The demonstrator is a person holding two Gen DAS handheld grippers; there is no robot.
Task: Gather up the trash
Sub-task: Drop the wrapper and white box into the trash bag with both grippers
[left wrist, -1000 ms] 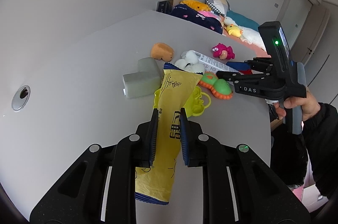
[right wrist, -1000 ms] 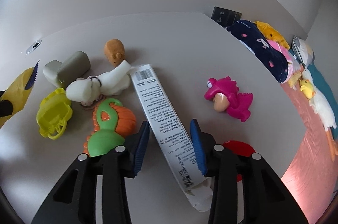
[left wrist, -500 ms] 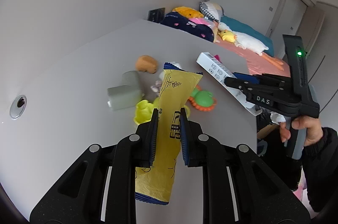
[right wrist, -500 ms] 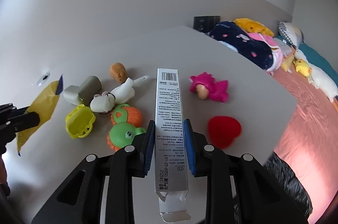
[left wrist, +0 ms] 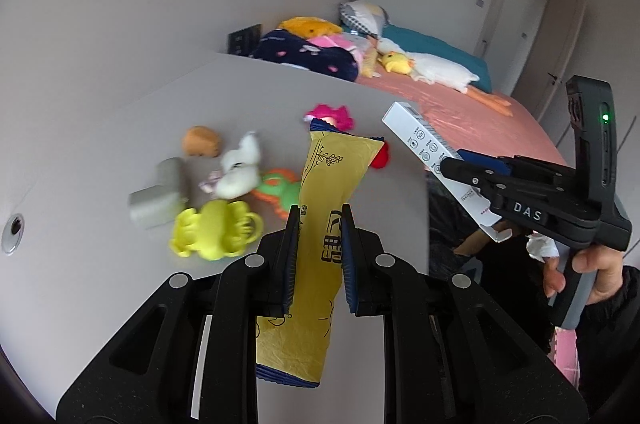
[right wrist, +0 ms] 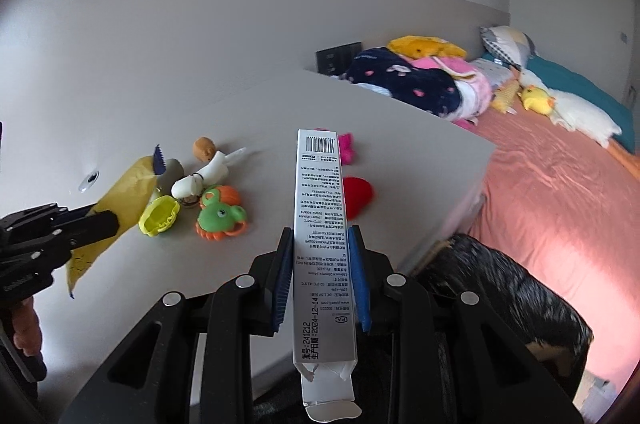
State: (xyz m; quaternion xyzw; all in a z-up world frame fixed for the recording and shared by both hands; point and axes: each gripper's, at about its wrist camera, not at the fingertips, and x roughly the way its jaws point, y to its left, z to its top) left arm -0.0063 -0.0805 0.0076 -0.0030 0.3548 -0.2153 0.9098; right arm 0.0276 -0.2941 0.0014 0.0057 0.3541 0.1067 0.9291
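Note:
My left gripper [left wrist: 320, 224] is shut on a yellow snack wrapper [left wrist: 332, 175] and holds it above the front of the grey table [left wrist: 100, 151]. The wrapper also shows in the right wrist view [right wrist: 124, 195]. My right gripper [right wrist: 320, 244] is shut on a long white carton box [right wrist: 320, 191] with a barcode, lifted past the table's front right edge. The box also shows in the left wrist view [left wrist: 432, 159], above the dark space beside the table.
Toys lie on the table: a yellow one [left wrist: 212, 228], a green and orange one [right wrist: 220, 212], a white one [left wrist: 240, 171], a brown one [left wrist: 202, 140], a grey block [left wrist: 158, 193], a pink one [left wrist: 330, 113] and a red one [right wrist: 358, 193]. A black bag [right wrist: 500, 288] stands beside the table. A bed [right wrist: 560, 183] is behind.
My right gripper closed on the white box, lifted it off the table and carried it back past the table's edge. My left gripper drew back with the wrapper.

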